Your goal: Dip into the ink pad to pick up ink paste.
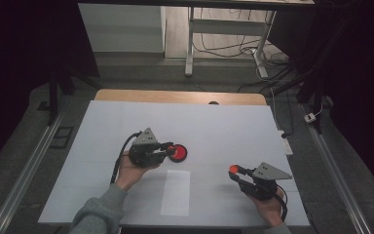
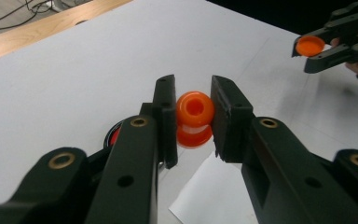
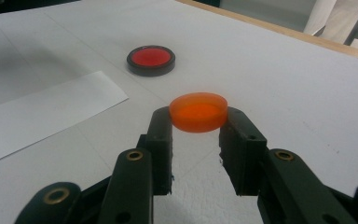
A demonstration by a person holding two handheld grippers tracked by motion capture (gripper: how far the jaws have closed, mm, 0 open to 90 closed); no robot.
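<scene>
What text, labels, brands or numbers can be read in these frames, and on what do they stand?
None can be read.
The white paper strip shows blank.
The orange cap in the right gripper, the orange bottle between the left gripper's jaws, and the red-centred black disc carry no visible print.
</scene>
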